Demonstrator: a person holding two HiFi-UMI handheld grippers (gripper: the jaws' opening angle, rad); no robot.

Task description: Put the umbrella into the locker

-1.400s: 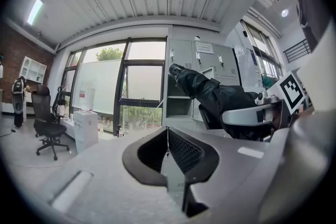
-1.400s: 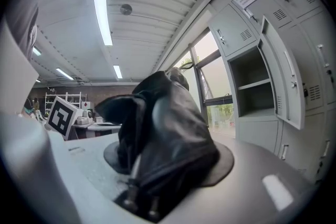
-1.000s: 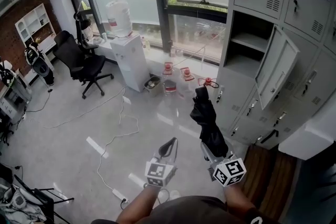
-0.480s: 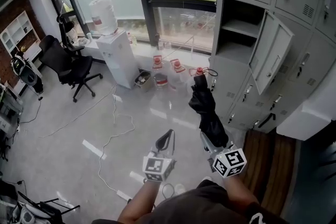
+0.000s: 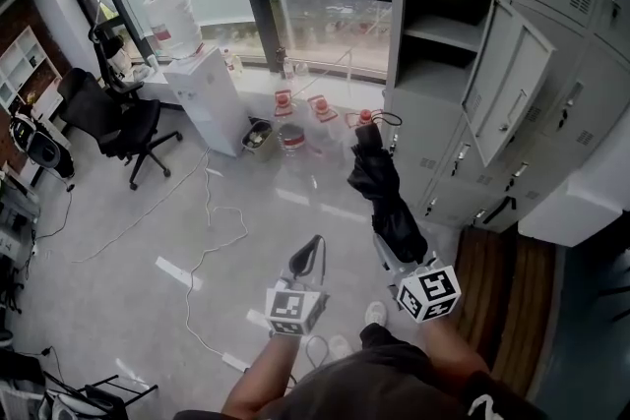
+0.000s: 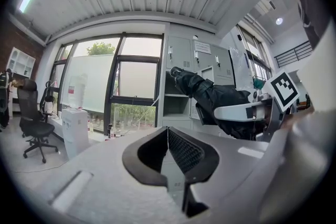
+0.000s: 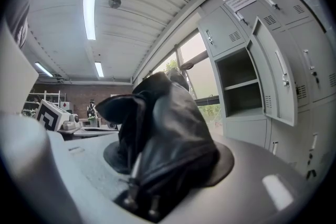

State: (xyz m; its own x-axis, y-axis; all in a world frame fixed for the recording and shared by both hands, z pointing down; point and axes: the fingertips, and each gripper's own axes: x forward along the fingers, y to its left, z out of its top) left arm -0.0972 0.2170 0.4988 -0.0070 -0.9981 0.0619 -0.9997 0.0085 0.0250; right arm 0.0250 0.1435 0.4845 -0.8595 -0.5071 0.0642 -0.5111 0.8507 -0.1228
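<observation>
My right fingers [image 7: 247,161] clamp the folded umbrella [image 5: 380,188], long axis pointing ahead toward the open locker [image 5: 431,82]; left fingers [image 6: 185,151] closed, empty.

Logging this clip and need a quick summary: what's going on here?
A person stands facing grey lockers with a gripper in each hand. The right gripper is shut on a folded black umbrella, which points toward the open locker. The locker's door is swung wide. The left gripper is shut on nothing and is held beside the right one. The umbrella is not yet in the locker, and the compartment looks empty apart from its shelf.
</observation>
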